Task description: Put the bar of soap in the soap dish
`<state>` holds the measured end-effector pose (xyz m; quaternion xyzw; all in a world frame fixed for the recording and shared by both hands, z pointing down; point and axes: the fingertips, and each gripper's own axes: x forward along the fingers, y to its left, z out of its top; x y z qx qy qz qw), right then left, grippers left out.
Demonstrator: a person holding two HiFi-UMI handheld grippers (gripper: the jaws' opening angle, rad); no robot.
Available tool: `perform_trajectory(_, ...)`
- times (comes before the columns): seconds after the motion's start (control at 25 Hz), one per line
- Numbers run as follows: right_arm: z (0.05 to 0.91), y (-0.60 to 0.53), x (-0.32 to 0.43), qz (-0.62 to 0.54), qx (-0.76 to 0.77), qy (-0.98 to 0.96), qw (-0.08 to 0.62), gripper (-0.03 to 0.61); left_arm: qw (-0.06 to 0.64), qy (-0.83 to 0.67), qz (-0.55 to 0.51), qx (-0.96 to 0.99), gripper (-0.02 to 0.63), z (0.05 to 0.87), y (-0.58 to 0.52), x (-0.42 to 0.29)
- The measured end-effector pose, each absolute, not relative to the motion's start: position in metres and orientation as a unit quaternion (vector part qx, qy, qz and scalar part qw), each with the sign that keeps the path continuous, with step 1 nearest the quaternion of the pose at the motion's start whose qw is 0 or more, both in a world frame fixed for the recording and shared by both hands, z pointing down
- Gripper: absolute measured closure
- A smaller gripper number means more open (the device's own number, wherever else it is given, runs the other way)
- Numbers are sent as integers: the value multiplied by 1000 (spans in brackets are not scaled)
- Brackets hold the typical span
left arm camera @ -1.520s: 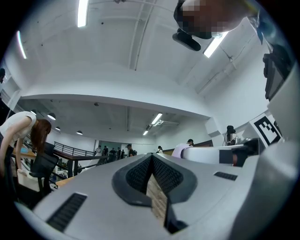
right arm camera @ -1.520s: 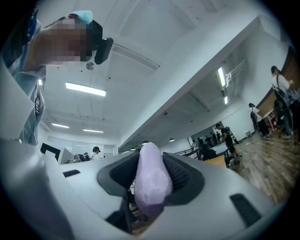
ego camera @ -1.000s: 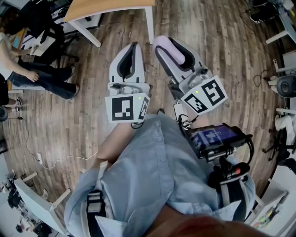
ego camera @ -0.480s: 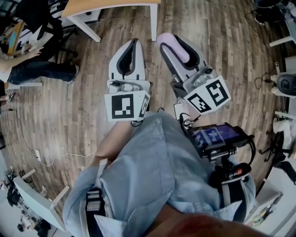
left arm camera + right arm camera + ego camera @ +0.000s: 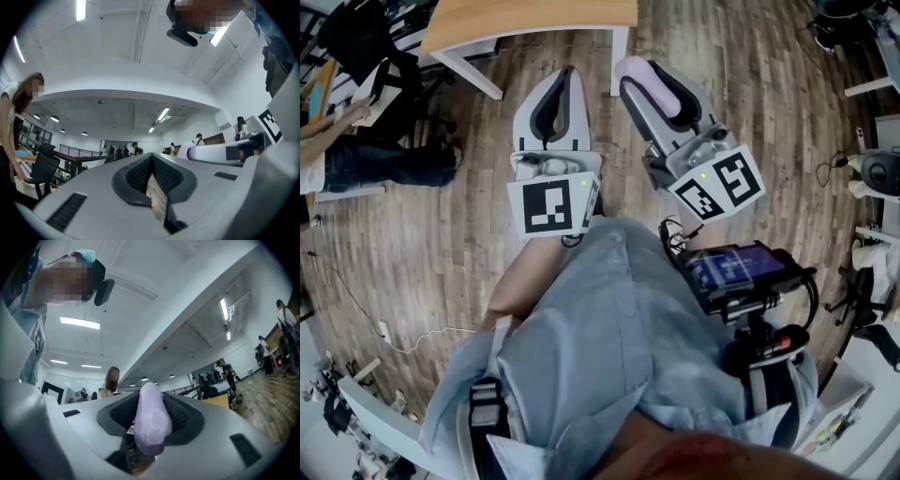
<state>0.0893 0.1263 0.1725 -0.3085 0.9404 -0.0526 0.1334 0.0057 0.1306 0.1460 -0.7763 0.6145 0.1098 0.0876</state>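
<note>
The right gripper (image 5: 643, 77) clamps the lilac soap (image 5: 151, 426), the left gripper (image 5: 563, 82) is pinched shut and empty; I'd say it's mid-carry, with the soap dish yet to be found.

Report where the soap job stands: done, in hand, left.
Done: the bar of soap is picked up, clamped in the right hand-held gripper. In hand: it is held above the wooden floor, near a table; the left hand-held gripper is shut and empty. Left: setting it in the soap dish, which no view shows.
</note>
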Motion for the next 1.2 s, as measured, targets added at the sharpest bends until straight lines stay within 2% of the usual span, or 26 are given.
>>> perform_trajectory(0.36, 169, 60, 45, -42, -312, 940, 132, 414, 100, 609, 118, -778, 607, 138, 68, -36)
perform_trajectory(0.6, 178, 24, 27, -53, -320, 938, 119, 414, 79, 612, 111, -779, 607, 152, 30, -58)
perform_trajectory(0.96, 201, -34, 25, -72, -332, 935, 105, 414, 53, 611, 88, -785, 607, 182, -32, -61)
perform_trajectory(1.2, 211, -116, 36, -79, -333, 934, 103, 414, 51, 607, 79, -789, 607, 190, -119, -47)
